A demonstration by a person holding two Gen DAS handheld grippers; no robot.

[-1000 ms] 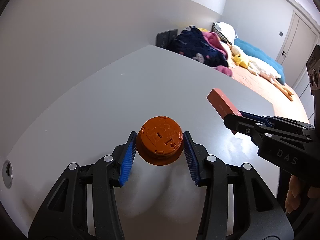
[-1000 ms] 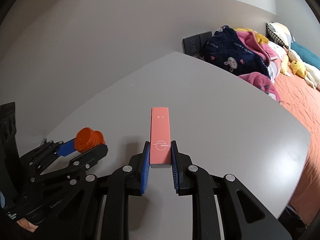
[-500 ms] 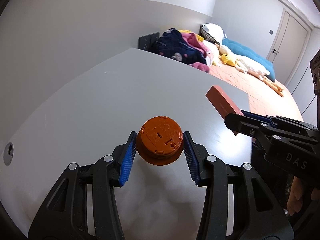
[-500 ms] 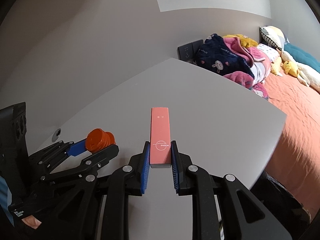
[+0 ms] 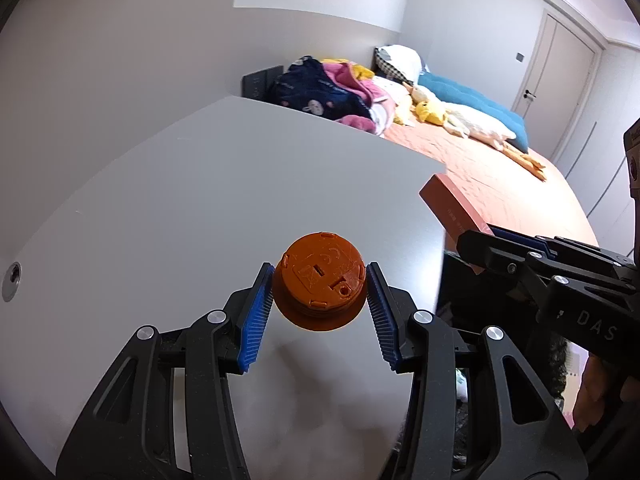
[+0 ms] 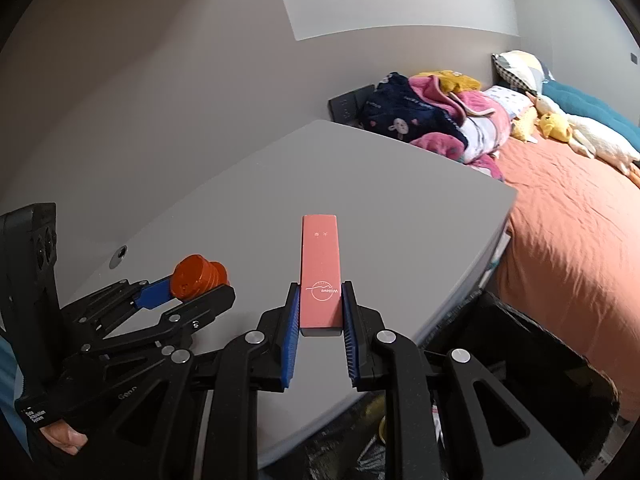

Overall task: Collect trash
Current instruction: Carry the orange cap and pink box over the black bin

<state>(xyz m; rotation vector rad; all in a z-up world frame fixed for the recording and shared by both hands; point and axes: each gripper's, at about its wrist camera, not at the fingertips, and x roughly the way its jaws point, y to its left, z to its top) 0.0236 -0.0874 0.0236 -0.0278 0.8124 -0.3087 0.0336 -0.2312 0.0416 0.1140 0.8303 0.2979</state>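
My left gripper is shut on a round orange cap and holds it above the grey table. My right gripper is shut on a long pink box, held level over the table's right edge. The right gripper with the pink box shows at the right of the left wrist view. The left gripper with the orange cap shows at the left of the right wrist view. A black trash bag stands open below the table's right edge, with some litter inside.
A bed with an orange sheet lies beyond the table, with piled clothes and plush toys on it. A round hole sits in the table at the left. A grey wall stands behind the table.
Both grippers have drawn back toward the table's right front edge with their loads. The table edge and the black bag have come into view.
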